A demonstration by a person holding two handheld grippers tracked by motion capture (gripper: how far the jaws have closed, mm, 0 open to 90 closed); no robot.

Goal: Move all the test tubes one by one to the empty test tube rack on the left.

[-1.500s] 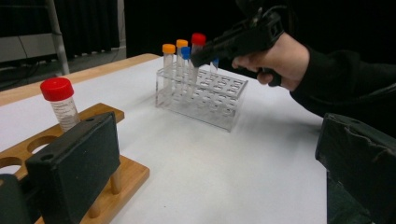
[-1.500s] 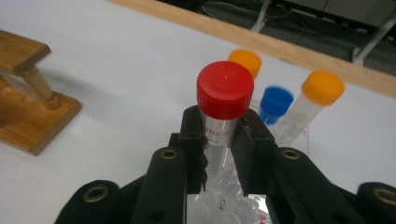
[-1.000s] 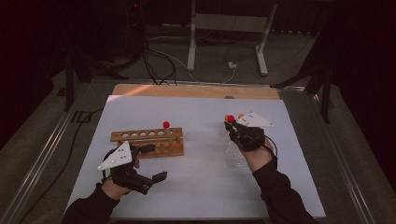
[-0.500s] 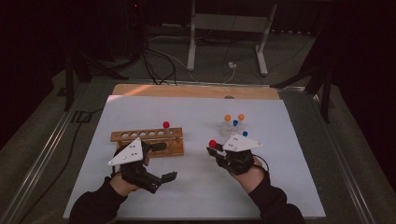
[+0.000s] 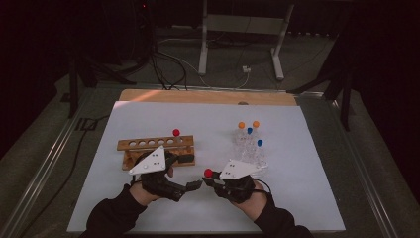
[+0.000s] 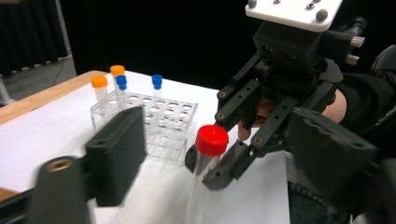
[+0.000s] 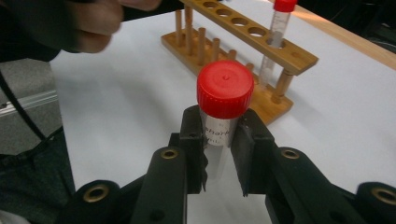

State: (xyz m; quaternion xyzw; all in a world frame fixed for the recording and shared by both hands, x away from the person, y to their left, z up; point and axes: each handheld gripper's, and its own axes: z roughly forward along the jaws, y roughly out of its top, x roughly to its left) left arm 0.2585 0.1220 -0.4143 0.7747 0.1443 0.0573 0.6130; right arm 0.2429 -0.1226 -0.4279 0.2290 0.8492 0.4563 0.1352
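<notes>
My right gripper point(image 5: 212, 179) is shut on a clear tube with a red cap point(image 5: 208, 173), which stands upright between its pads point(image 7: 194, 135) just below the cap point(image 7: 225, 88). My left gripper point(image 5: 194, 185) points at it from the left, a short gap away. In the left gripper view the tube point(image 6: 211, 140) stands between my left gripper's two black jaws, which have just been closing; neither pad touches it. Behind the left hand is a wooden rack point(image 5: 148, 144) with one red-capped tube point(image 5: 176, 133) in its right end hole.
A clear plastic rack point(image 5: 250, 148) with orange and blue capped tubes point(image 5: 241, 126) stands behind the right hand. The white sheet point(image 5: 307, 188) covers the table; a wooden strip point(image 5: 198, 96) runs along its far edge.
My right gripper has carried the red-capped tube from the clear rack leftward and toward the person. My left gripper has shifted right to meet it, and its jaws have narrowed.
</notes>
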